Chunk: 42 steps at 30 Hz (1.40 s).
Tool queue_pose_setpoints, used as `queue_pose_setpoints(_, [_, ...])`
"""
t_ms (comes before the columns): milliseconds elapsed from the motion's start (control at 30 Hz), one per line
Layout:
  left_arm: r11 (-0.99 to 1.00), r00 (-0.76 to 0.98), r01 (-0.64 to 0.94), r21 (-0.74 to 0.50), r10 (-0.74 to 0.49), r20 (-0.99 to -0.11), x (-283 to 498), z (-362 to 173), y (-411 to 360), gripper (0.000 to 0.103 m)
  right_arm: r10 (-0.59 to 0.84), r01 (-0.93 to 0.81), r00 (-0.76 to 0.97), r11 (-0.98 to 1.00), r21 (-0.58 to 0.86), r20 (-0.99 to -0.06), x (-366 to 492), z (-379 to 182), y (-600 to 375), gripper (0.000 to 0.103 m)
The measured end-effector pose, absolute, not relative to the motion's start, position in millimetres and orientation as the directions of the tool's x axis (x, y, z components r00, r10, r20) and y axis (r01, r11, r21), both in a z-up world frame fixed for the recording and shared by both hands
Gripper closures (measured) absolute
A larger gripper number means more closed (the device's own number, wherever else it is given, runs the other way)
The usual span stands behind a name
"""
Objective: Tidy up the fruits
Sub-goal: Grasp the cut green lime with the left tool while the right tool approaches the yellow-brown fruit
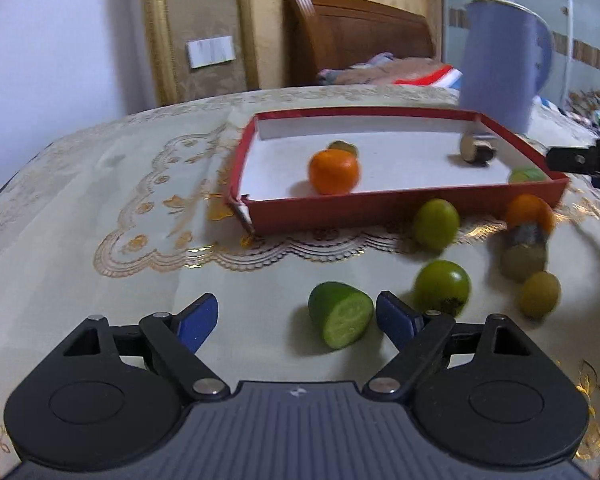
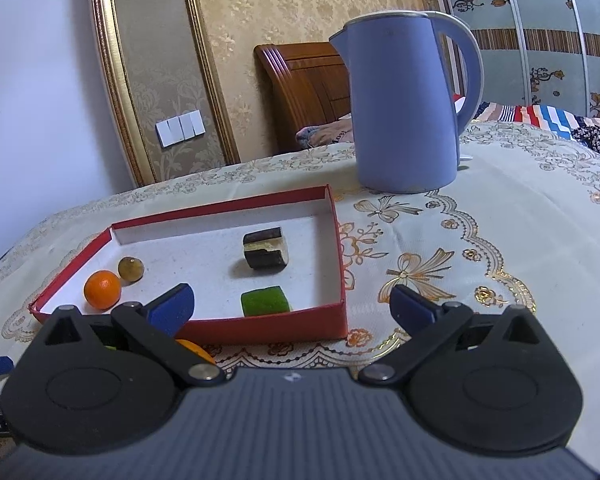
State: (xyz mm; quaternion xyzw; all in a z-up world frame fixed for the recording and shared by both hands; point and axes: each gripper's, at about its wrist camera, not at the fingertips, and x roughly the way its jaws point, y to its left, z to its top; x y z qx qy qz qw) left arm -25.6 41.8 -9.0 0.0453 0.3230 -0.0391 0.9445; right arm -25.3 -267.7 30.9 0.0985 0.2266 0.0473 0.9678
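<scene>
Bedroom setup, cream embroidered cloth over the desk [image 1: 100, 216], blue plastic kettle [image 2: 404, 104] at the back. Shallow red cardboard box [image 1: 380, 208] already holds a small round orange [image 1: 334, 171] plus a few other pieces. Left tongs [image 1: 296, 320] are spread wide with the cut green lime half [image 1: 340, 320] sitting between the blue pads, nearer the right one, not squeezed yet. I'd centre on it first, then close gently so the rounded skin doesn't squirt sideways into the 2 green round fruits [image 1: 440, 256] nearby. Right tongs [image 2: 292, 304] hover open and empty by the box.
</scene>
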Motion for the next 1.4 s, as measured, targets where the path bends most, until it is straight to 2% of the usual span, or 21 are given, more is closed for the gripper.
queue_pose_setpoints(133, [0.995, 0.792, 0.090, 0.053, -0.039, -0.610, -26.8, -9.6, 45.7, 0.021, 0.138, -0.048, 0.892, 0.976, 0.213, -0.430, -25.2, 30.7, -267.6, 0.000])
queue_pose_setpoints(167, [0.994, 0.793, 0.097, 0.046, -0.049, -0.607, -27.5, -9.4, 46.8, 0.029, 0.137, -0.047, 0.893, 0.976, 0.214, -0.429, -25.4, 30.8, -267.7, 0.000])
queue_pose_setpoints(200, [0.993, 0.795, 0.111, 0.034, -0.068, -0.603, -30.2, -8.9, 48.5, 0.042, 0.136, -0.046, 0.894, 0.976, 0.214, -0.427, -25.7, 31.1, -268.0, 0.000])
queue_pose_setpoints(300, [0.991, 0.797, 0.127, 0.042, -0.077, -0.599, -34.9, -7.9, 45.7, 0.052, 0.134, -0.043, 0.894, 0.975, 0.217, -0.427, -25.6, 31.0, -268.9, 0.000])
queue_pose_setpoints(467, [0.994, 0.800, 0.109, 0.016, -0.079, -0.595, -31.0, -7.7, 46.1, 0.052, 0.120, -0.035, 0.902, 0.978, 0.208, -0.415, -27.8, 32.3, -270.0, 0.000])
queue_pose_setpoints(633, [0.996, 0.809, 0.076, 0.041, -0.037, -0.586, -22.8, -7.8, 41.1, 0.063, 0.096, -0.020, 0.911, 0.982, 0.189, -0.401, -36.7, 34.4, -272.7, 0.000])
queue_pose_setpoints(733, [0.997, 0.809, 0.075, 0.024, -0.047, -0.586, -22.8, -7.9, 43.7, 0.063, 0.173, -0.086, 0.884, 0.973, 0.212, -0.434, -53.1, 31.9, -272.6, 0.006])
queue_pose_setpoints(900, [0.997, 0.809, 0.076, 0.013, -0.054, -0.585, -22.9, -8.0, 45.1, 0.063, 0.273, -0.216, 0.838, 0.961, 0.172, -0.473, -86.5, 21.8, -252.4, 0.007])
queue_pose_setpoints(1100, [0.997, 0.809, 0.076, 0.008, -0.057, -0.585, -23.4, -7.9, 45.8, 0.063, 0.371, -0.333, 0.771, 0.928, 0.169, -0.517, -93.3, 19.0, -218.4, 0.017])
queue_pose_setpoints(1200, [0.997, 0.810, 0.076, 0.002, -0.060, -0.584, -23.3, -8.0, 46.2, 0.062, 0.372, -0.341, 0.754, 0.926, 0.160, -0.542, -89.4, 16.2, -205.4, 0.022])
queue_pose_setpoints(1267, [0.997, 0.810, 0.076, -0.002, -0.063, -0.584, -23.2, -7.9, 46.4, 0.062, 0.372, -0.337, 0.749, 0.926, 0.168, -0.549, -86.8, 15.7, -200.8, 0.029])
queue_pose_setpoints(1400, [0.997, 0.810, 0.076, -0.003, -0.063, -0.583, -23.1, -7.8, 46.4, 0.062, 0.351, -0.307, 0.743, 0.935, 0.175, -0.570, -78.4, 11.8, -195.3, 0.034])
